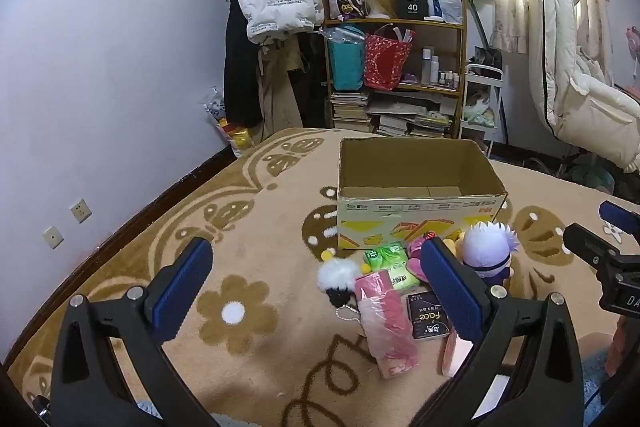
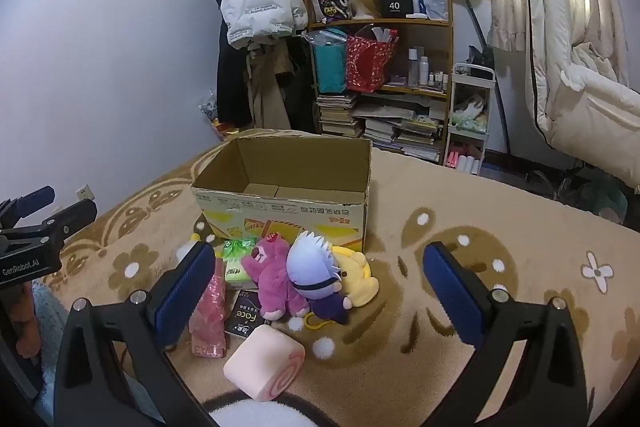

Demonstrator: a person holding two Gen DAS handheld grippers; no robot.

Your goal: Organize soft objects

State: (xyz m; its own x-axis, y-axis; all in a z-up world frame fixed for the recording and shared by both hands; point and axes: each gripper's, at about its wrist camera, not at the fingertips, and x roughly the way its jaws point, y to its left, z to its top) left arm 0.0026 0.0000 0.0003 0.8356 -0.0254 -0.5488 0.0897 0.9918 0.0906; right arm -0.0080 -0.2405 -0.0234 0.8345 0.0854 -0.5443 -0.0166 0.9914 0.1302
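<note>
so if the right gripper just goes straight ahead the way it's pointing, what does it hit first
Most likely the white-haired plush doll in the pile, with the cardboard box right behind it. The right gripper is open and holds nothing. Depth is hard to judge through the fisheye.

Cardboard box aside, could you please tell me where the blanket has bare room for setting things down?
Free: blanket right of the cardboard box, and left of it. Crowded: directly before the box, around the pink bear plush.

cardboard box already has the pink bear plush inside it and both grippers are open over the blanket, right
Not quite. The cardboard box holds nothing visible; the right wrist view shows the pink bear plush lying on the blanket in front of it. The left gripper and right gripper are open.
</note>
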